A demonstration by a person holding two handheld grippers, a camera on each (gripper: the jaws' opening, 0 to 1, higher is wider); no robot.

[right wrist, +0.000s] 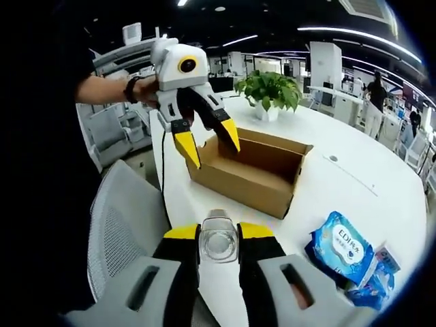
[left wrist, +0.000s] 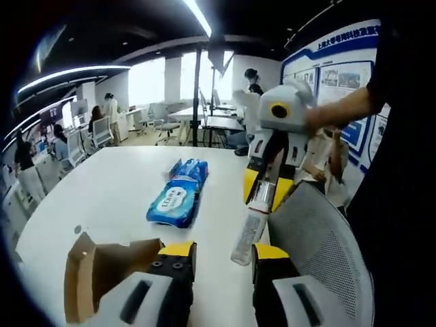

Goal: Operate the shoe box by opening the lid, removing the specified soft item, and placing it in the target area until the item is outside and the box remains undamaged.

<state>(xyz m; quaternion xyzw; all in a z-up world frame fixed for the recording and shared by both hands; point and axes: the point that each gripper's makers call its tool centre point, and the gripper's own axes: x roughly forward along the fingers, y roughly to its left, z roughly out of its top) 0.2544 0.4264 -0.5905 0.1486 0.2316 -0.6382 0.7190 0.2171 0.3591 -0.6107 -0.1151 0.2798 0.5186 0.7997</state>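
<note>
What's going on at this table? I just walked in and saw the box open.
A person works with two hand-held grippers. The right hand-held gripper is shut on a clear plastic bottle held above the white table. The left hand-held gripper hangs open over the open cardboard box. A blue wipes pack lies on the table, outside the box.

Views face each other across table edge [left wrist: 129, 184]; both share box [right wrist: 255, 170], wipes pack [left wrist: 178, 193].
</note>
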